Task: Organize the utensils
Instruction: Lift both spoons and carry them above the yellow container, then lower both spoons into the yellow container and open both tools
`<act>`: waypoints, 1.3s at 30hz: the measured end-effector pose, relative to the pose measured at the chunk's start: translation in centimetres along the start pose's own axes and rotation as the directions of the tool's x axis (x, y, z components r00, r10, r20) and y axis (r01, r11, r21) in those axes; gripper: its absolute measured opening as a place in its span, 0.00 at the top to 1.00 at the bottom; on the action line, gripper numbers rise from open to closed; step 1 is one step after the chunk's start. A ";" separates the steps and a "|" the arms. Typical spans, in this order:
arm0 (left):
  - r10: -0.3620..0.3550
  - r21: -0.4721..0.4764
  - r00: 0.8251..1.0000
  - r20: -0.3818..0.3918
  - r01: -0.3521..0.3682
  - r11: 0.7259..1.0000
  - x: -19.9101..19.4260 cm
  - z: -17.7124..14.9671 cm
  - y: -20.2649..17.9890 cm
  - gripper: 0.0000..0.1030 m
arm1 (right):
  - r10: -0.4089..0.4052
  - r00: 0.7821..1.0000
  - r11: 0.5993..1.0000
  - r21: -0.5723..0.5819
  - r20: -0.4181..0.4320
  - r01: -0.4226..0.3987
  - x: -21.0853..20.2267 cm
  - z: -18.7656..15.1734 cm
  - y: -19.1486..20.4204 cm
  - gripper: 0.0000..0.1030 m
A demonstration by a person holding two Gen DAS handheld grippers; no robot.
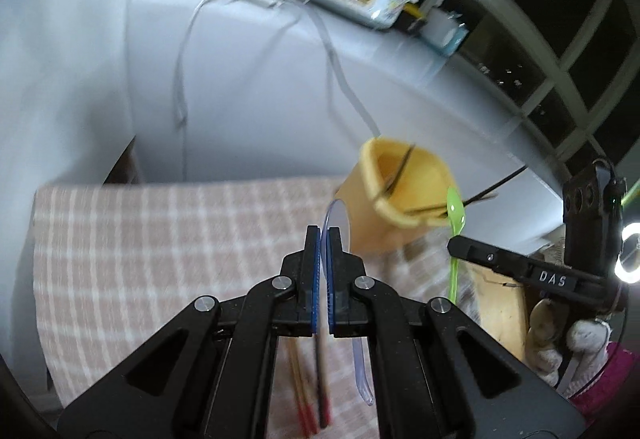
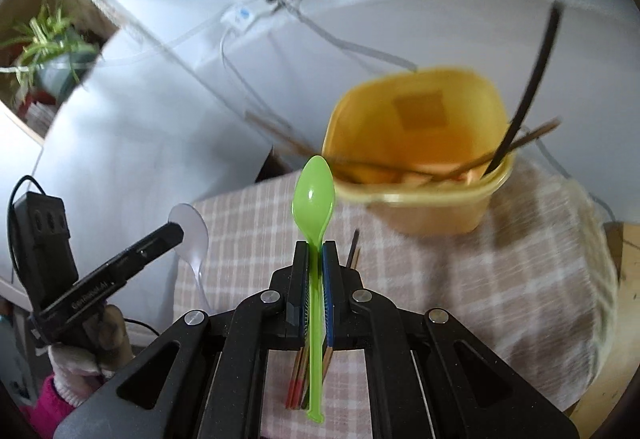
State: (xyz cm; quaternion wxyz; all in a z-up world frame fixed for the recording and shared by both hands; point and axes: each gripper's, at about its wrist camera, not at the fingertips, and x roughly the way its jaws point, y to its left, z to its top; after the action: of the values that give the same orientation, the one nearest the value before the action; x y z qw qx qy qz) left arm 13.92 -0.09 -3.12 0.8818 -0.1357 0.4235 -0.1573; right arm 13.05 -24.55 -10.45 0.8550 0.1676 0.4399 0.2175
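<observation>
Green spoon [image 2: 314, 195] glossy plastic, clear spoon [image 1: 340, 225] see-thru, both upright.

left wrist view: mounted behind the left gripper [image 1: 324, 235], angled down over the bench [image 1: 160, 239], close above its checked cloth, facing the yellow tub [image 1: 404, 187] near the far edge. right wrist view: likewise behind the right gripper [image 2: 316, 247], closer to the tub. shared: tub, cloth, each other's gripper.
</observation>
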 end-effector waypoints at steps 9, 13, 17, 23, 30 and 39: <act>-0.052 0.108 0.995 0.088 0.042 0.993 1.6 3.9 -6.0 1.00 | -0.031 0.988 0.999 -0.031 0.150 0.037 -4.1 2.8 0.0 0.95; -0.052 0.150 0.992 0.113 0.034 0.988 2.6 5.7 -7.6 1.00 | -0.051 0.980 0.997 -0.038 0.190 0.059 -4.7 3.9 -0.2 0.95; -0.042 0.184 0.990 0.131 0.017 0.983 3.3 6.8 -9.0 1.00 | -0.078 0.972 0.994 -0.052 0.221 0.092 -4.7 5.1 -0.5 0.95; -0.013 0.223 0.988 0.151 -0.021 0.975 5.0 7.4 -10.5 1.00 | -0.116 0.958 0.990 -0.053 0.262 0.134 -4.1 6.9 -1.1 0.95; 0.025 0.254 0.985 0.168 -0.068 0.965 6.9 7.8 -11.7 1.00 | -0.172 0.932 0.978 -0.059 0.319 0.201 -3.5 8.6 -1.1 0.95; 0.065 0.295 0.978 0.200 -0.123 0.948 8.5 7.8 -13.1 1.00 | -0.241 0.898 0.957 -0.067 0.367 0.284 -2.2 9.9 -1.2 0.95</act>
State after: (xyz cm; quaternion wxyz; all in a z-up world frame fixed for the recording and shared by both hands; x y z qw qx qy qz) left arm 22.98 -14.57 0.53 0.9346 0.0085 0.3149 -0.1649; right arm 20.34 -27.68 -3.98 0.9502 0.0922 0.2831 0.0920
